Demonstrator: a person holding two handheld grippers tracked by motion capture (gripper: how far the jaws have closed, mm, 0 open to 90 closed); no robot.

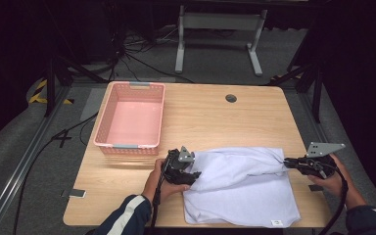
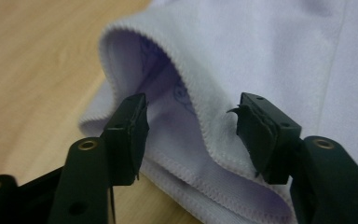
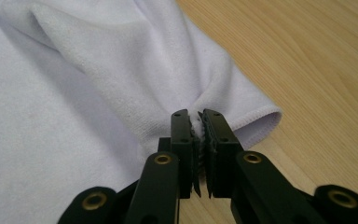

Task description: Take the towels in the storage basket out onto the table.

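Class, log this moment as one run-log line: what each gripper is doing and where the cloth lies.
left gripper: open at hem | right gripper: shut on white cloth | cloth: folded on table | pink basket: empty

Even overhead light brightens the pale wooden table (image 1: 215, 117), while the floor and room past its far edge sink into darkness. Shadows are soft. In both gripper views the near black jaws and far wood blur slightly; no glare.
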